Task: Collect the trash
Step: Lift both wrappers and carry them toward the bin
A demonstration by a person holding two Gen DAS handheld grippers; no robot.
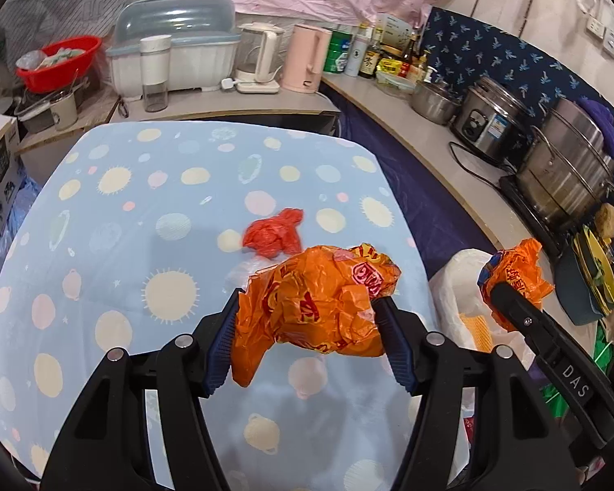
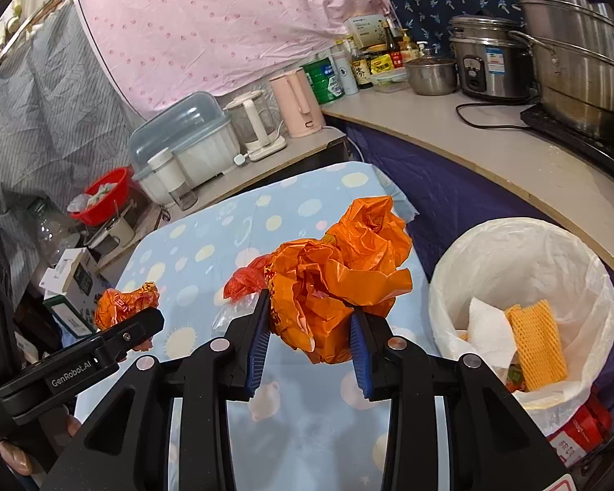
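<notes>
1. While both loads hang lifted above the blue patterned cloth, we read the task as partly done; the left gripper (image 1: 307,319) has its fingers (image 1: 393,339) about half apart and pressed on either side of a crumpled orange bag (image 1: 323,302); the right gripper (image 2: 311,343) stands narrower, its fingers (image 2: 258,347) clamped on a second orange bag (image 2: 339,282).

2. Just beyond the fingers, on the counter (image 1: 102,245), a small red crumpled bag (image 1: 274,235) lies uncollected, with a scrap of clear plastic (image 1: 241,272) beside it; we judge these are what is left to pick up.

3. At the counter's right edge stands the white-lined bin (image 2: 585,286), holding a yellow foam net (image 2: 536,343) and white paper (image 2: 487,331); so some trash is in, and neither orange bag is over its mouth yet.

4. As for writing, the side of the right gripper reads "DAS" in the left wrist view, and the left gripper's side reads "GenRobot.AI" in the right wrist view; the orange bags carry red print, too crumpled for us to read.

5. Farther back, the bottles and jars (image 2: 364,69) bear labels too small to make out; so does the blue sticker on the rice cooker (image 2: 491,65).
</notes>
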